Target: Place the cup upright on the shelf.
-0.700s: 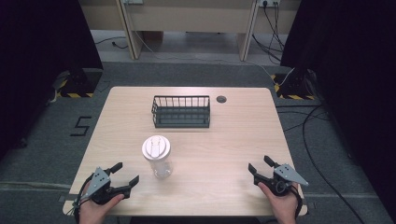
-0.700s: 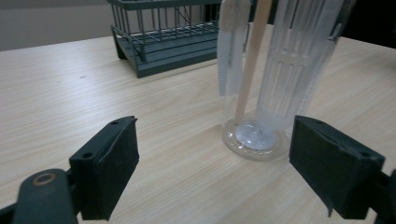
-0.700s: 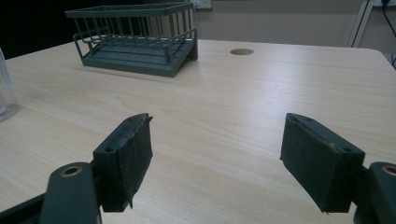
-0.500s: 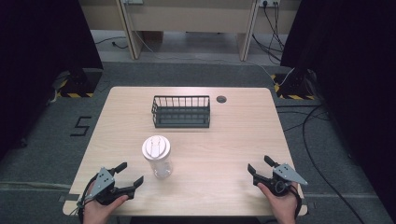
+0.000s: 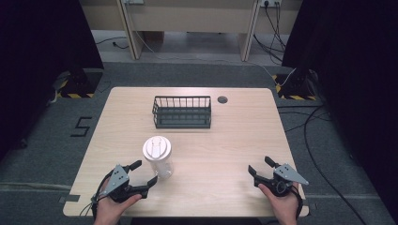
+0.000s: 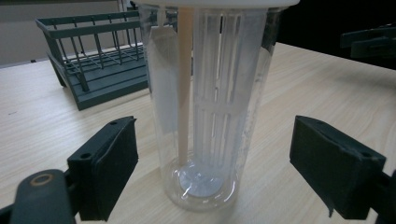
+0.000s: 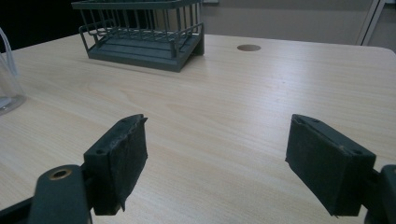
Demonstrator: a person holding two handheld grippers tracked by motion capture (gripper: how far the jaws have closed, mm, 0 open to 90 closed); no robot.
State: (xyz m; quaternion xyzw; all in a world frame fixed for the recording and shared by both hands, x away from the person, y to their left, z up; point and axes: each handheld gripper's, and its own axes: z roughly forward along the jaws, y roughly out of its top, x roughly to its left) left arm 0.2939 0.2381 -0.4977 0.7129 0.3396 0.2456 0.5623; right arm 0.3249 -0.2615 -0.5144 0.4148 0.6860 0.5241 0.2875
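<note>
Near the front-left of the table (image 5: 225, 140) stands a clear tumbler (image 5: 157, 157) with a white lid, upright, a slotted insert visible inside it in the left gripper view. Since a moment ago the left gripper (image 5: 139, 174) has slid forward and inward toward the tumbler: its jaws, spread wide, now reach either side of the tumbler's base without touching it. That reads as the approach to a grasp, with closing the jaws as the likely next step. Well to the right of the tumbler, the right gripper (image 5: 259, 168) has stayed put near the table's front edge, jaws apart and holding nothing. Beyond the tumbler sits a dark wire basket (image 5: 182, 112), empty, perhaps the destination.
</note>
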